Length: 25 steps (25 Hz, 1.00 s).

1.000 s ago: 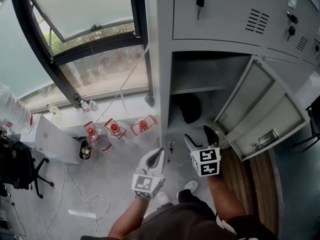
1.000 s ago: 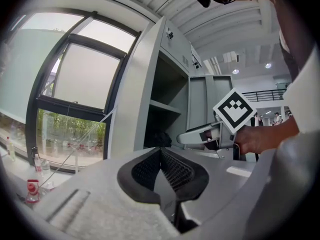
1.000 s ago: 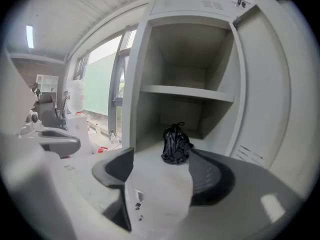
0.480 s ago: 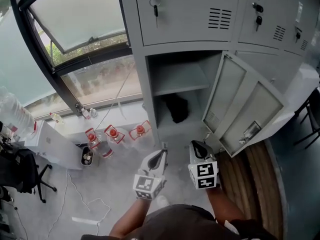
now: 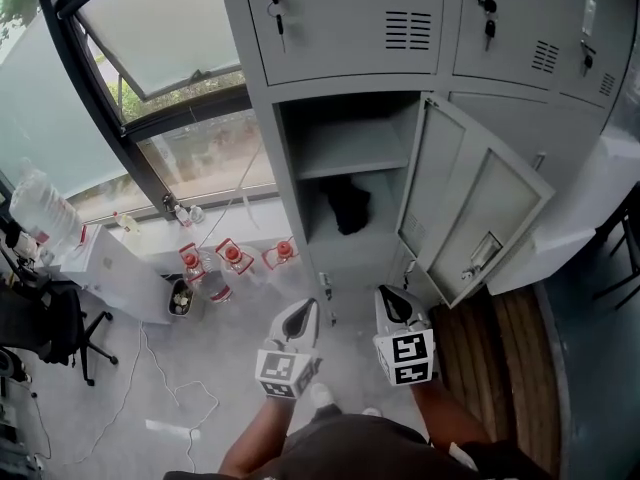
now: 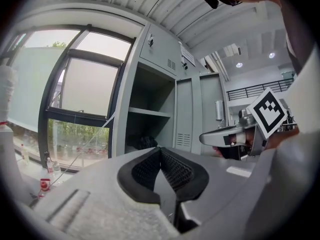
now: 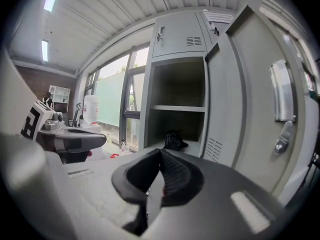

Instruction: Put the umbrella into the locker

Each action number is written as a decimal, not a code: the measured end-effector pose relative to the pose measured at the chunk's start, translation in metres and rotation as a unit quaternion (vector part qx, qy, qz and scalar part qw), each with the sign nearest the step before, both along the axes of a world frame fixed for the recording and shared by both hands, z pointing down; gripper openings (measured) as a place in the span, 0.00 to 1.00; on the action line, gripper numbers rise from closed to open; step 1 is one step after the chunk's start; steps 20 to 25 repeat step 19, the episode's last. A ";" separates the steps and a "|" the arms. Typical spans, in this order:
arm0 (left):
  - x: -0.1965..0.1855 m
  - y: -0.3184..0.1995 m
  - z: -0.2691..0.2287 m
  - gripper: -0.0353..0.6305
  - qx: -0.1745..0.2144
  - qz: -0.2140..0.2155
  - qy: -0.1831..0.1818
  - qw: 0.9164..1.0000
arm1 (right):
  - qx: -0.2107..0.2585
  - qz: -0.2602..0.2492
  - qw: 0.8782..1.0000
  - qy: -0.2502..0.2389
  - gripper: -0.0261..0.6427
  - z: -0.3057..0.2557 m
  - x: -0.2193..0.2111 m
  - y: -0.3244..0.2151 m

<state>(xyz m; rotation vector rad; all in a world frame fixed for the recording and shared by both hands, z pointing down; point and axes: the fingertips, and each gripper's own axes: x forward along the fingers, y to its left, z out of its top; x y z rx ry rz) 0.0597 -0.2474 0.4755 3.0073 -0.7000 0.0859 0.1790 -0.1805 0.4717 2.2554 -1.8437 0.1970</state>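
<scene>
The black folded umbrella (image 5: 347, 206) lies on the floor of the open grey locker (image 5: 292, 183), under its shelf; it also shows in the left gripper view (image 6: 146, 142) and the right gripper view (image 7: 173, 140). The locker door (image 5: 470, 208) stands swung out to the right. My left gripper (image 5: 308, 309) (image 6: 160, 151) is shut and holds nothing, a little way back from the locker's left post. My right gripper (image 5: 392, 297) (image 7: 161, 154) is shut too, empty, in front of the door's lower edge. Both point roughly level toward the locker.
Three red-capped water bottles (image 5: 230, 259) stand on the floor left of the locker, below the window (image 5: 150, 38). A cable (image 5: 190, 398) trails over the floor. A black office chair (image 5: 45, 328) and a white box (image 5: 115, 268) are at far left. Keys hang in the upper door (image 5: 276, 3).
My right gripper's jaws have gone from open to shut with nothing in them. Both grippers have drawn back from the locker, which leaves the umbrella lying inside.
</scene>
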 end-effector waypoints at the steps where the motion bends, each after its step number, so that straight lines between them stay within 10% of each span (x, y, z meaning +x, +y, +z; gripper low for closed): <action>1: -0.001 0.003 0.001 0.06 0.000 -0.002 0.000 1.000 | 0.001 -0.002 1.000 0.001 0.05 0.000 -0.002 0.002; 25: -0.001 0.030 -0.003 0.06 0.005 -0.015 -0.003 1.000 | 0.003 -0.016 1.000 -0.005 0.04 0.001 0.000 0.017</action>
